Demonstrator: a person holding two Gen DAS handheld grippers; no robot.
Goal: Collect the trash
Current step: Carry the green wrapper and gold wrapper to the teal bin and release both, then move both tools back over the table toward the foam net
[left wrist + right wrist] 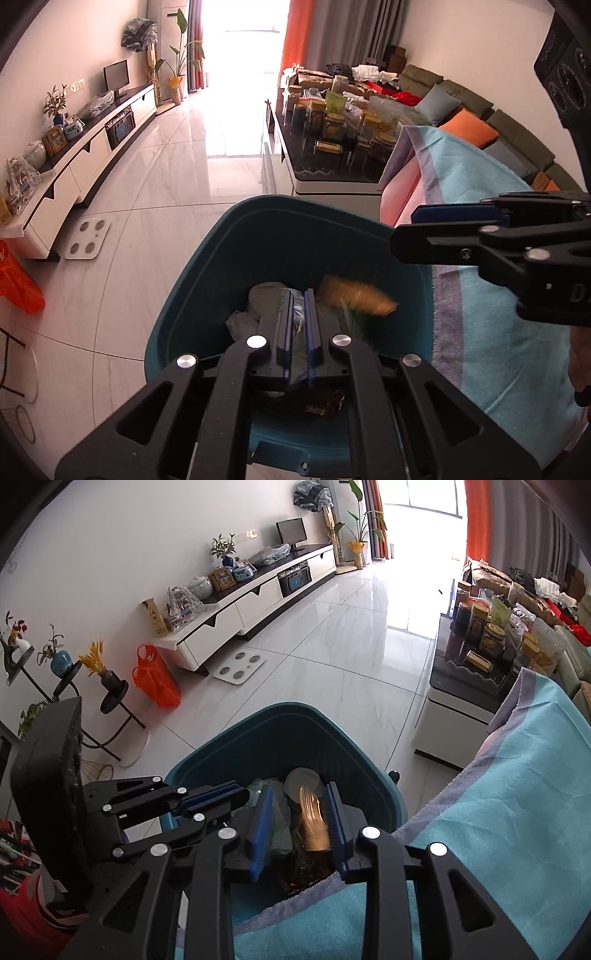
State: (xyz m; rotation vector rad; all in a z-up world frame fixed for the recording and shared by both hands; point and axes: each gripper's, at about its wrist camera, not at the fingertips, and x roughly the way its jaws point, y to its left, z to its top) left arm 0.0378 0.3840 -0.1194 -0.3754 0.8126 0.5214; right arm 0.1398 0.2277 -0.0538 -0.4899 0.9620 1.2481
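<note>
Above a teal trash bin (207, 266) on the glossy white tile floor (332, 657), the right gripper (298, 788) hangs with its pads apart. A gold wrapper (314, 830), blurred, sits between them inside the bin's mouth, gripped by neither pad. Its long side runs roughly along the fingers, and the blur hides which end leads. The left gripper (297, 295), just beside it over the same bin, shows only a thin slit between its pads; whether anything is pinched there cannot be told. A striped teal blanket (498, 794) overlaps the bin's rim. Beyond lie a white bathroom scale (240, 668), an orange plastic bag (155, 679) and a table (332, 173) crowded with jars. A long white TV cabinet (92, 155) lines the far wall.
</note>
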